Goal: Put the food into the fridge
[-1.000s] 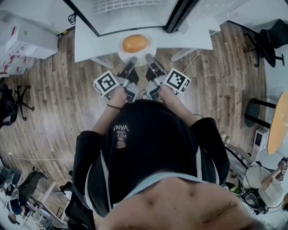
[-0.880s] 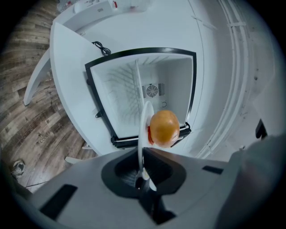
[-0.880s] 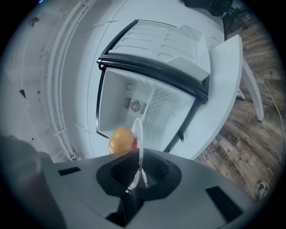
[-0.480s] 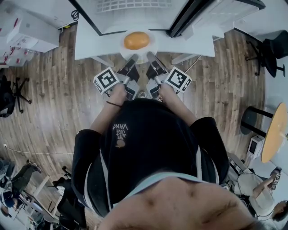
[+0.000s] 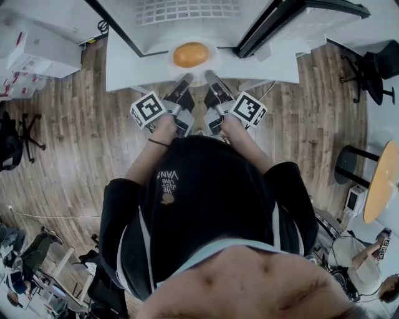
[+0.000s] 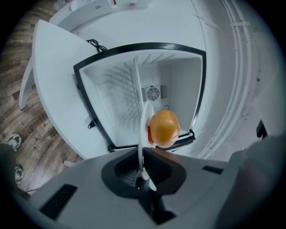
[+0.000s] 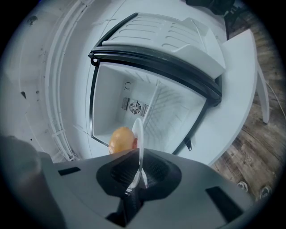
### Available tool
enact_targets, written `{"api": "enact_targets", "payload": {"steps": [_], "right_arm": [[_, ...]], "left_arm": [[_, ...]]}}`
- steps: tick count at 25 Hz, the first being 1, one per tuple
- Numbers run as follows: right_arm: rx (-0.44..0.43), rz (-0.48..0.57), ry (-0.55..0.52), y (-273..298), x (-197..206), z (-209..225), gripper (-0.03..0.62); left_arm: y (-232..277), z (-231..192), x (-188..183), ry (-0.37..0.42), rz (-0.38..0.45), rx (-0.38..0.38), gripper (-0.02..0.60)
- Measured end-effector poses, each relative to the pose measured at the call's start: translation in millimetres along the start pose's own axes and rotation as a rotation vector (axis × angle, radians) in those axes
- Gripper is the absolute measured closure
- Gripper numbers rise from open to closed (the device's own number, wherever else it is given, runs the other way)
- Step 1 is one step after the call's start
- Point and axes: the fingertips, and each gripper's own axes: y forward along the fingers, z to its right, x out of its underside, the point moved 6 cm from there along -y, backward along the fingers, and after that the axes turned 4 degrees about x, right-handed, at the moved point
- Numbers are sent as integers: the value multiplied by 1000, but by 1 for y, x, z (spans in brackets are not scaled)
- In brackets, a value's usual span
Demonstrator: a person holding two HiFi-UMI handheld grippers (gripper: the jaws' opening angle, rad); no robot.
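food (image 5: 190,55) on plate (image 5: 196,72) | plate before open fridge (image 5: 187,19) (door (image 5: 299,19) at right)

Head view overhead, steeply down; gripper views near, facing fridge (image 6: 178,89) (shared).

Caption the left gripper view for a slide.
Left gripper clamps the rim of a white plate carrying a round orange food, facing the open fridge.

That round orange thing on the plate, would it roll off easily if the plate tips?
Probably yes: the orange food looks smooth and rounded, and the plate looks shallow, with little rim to stop it. The plate itself seems stiff, since the left gripper and right gripper hold it by pinching only its near edge.
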Motion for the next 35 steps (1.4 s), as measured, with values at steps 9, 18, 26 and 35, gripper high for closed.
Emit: {"api": "enact_targets", "payload": {"steps": [9, 18, 26, 35], "right_arm": [[1, 33, -2, 3, -6, -4, 572], [-2, 55, -2, 10, -8, -4, 572], [-1, 70, 7, 14, -11, -1, 572], [11, 87, -3, 16, -22, -1, 572]], "left_arm": [[9, 5, -8, 5, -28, 26, 549], [14, 4, -15, 1, -42, 23, 549], [20, 2, -19, -3, -58, 29, 549], [31, 4, -25, -1, -72, 34, 549]]}}
